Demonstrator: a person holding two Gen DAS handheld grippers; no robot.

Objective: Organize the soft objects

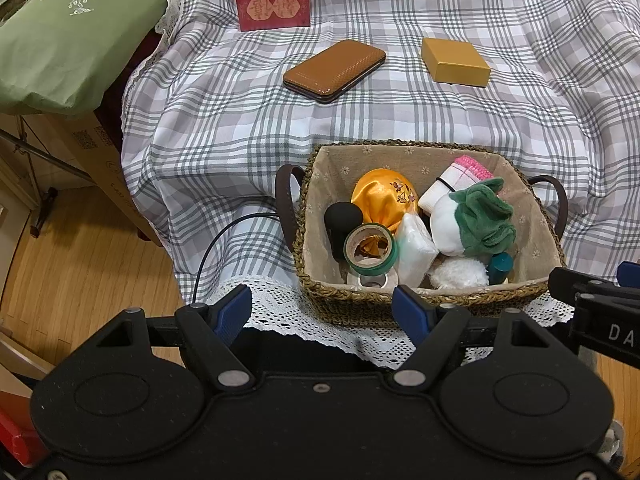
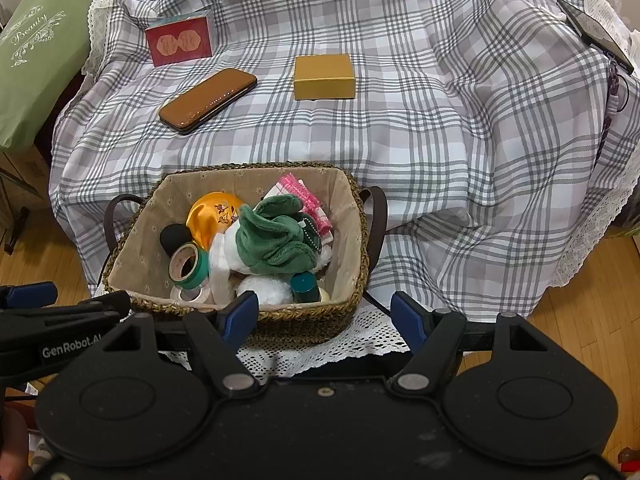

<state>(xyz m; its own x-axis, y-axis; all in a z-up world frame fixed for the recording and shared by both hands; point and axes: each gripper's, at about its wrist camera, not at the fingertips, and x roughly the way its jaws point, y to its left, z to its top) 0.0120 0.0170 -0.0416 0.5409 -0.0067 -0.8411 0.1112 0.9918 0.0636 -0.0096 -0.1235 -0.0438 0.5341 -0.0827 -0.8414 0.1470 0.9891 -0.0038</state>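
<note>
A green bag (image 1: 60, 36) printed "Beauty" sits at the far left, beside a table draped in a grey-and-white plaid cloth (image 1: 400, 112) with a lace hem. On the cloth, from left to right, stand a red card box (image 1: 273, 7), a brown leather case (image 1: 334, 70) lying flat, and a gold box (image 1: 455, 61); all 3 are well apart from each other and from the basket.

Near the front edge of the table sits a woven basket (image 1: 340, 300) with a beige floral lining and 2 dark handles. Its contents, left to right: a black sponge (image 1: 342, 220), a green tape roll (image 1: 371, 249) leaning over a pale tape roll (image 1: 373, 280), an orange satin pouch (image 1: 380, 196) behind them, a white packet (image 1: 416, 248), a white-and-green plush toy (image 1: 474, 220) lying on top, a white fluffy ball (image 1: 460, 274) below it, a teal bottle (image 1: 500, 267), and a pink-and-white rolled cloth (image 1: 460, 176) against the back wall.

The left gripper (image 1: 322, 312) hovers in front of the basket's near-left corner, its blue-padded jaws spread wide and holding nothing. The right gripper (image 2: 322, 314) hovers in front of the basket's near-right corner, its jaws likewise wide apart and bare. Each gripper shows at the edge of the other's view. At the far right of the table lies a black flat object (image 2: 596, 34).
</note>
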